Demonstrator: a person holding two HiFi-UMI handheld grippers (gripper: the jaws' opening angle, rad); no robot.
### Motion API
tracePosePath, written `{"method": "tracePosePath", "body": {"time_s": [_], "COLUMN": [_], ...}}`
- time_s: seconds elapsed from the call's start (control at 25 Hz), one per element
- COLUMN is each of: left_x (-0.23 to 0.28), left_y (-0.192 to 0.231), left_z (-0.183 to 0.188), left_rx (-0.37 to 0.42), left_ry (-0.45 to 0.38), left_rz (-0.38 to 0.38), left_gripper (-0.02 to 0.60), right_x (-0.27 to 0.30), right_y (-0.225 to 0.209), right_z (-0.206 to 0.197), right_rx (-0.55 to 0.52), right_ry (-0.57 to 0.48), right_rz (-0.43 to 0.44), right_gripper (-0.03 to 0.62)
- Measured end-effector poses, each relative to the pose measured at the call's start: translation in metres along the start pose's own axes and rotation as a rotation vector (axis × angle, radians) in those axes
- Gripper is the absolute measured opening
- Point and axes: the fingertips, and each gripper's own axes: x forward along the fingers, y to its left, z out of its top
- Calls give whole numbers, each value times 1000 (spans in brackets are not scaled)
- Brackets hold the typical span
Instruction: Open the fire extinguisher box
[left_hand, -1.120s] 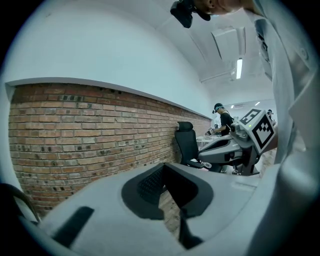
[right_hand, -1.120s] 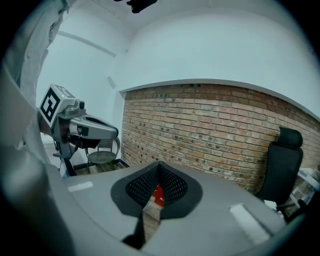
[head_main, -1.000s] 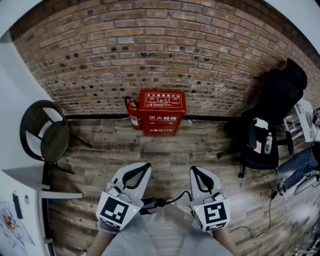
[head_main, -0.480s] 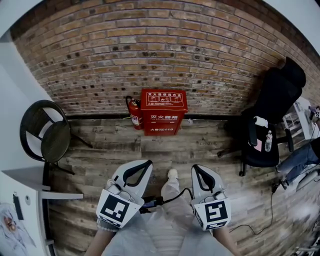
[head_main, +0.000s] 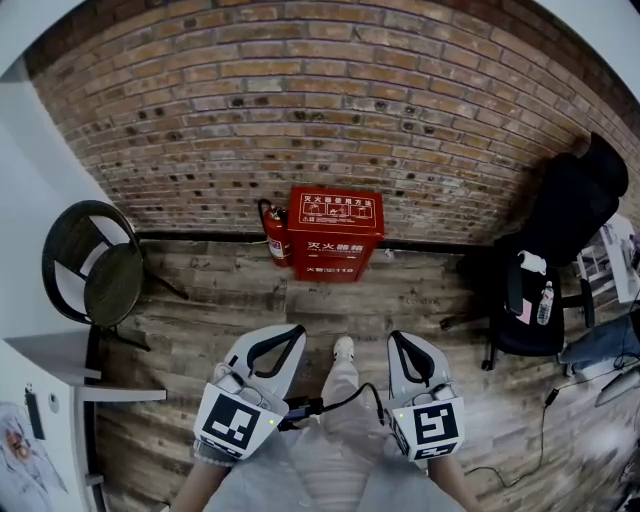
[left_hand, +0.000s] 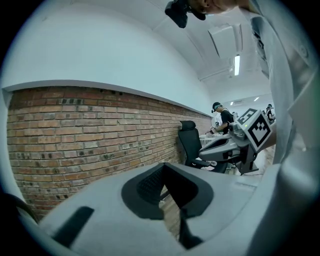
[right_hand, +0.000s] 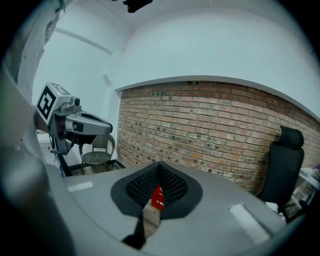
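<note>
The red fire extinguisher box stands shut on the wooden floor against the brick wall, with a red extinguisher at its left side. My left gripper and right gripper are held side by side well short of the box and point toward it. Both are shut, their tips meeting with nothing held. In the right gripper view a strip of the red box shows through the slot behind the closed tips of the right gripper. The left gripper faces bare brick wall.
A black wire chair stands at the left beside a white desk edge. A black office chair is at the right, with a cable on the floor. The person's shoe is between the grippers.
The view has come closer to the box, which now sits lower in the frame. A leg and shoe have stepped forward between the grippers. Both grippers stay shut.
</note>
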Motion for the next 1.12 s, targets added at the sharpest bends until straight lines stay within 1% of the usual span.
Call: {"method": "tracePosePath", "body": {"time_s": [0.24, 0.52, 0.68, 0.84, 1.12], "left_x": [49, 113, 148, 180, 221], "left_y": [26, 67, 92, 116, 141], "left_z": [-2, -3, 1, 5, 20], "left_rx": [21, -14, -20, -58, -39], "left_ry": [25, 55, 62, 67, 71], "left_rz": [21, 80, 106, 146, 174], "left_gripper": [-2, -2, -2, -2, -2], "right_x": [46, 112, 151, 185, 222], "right_y": [-35, -82, -108, -134, -167], "right_z": [1, 2, 12, 16, 23], "right_rx": [3, -1, -4, -14, -18], "right_ry": [8, 27, 30, 33, 37], "right_rz": [38, 110, 142, 179, 213], "right_gripper": [9, 8, 9, 9, 8]}}
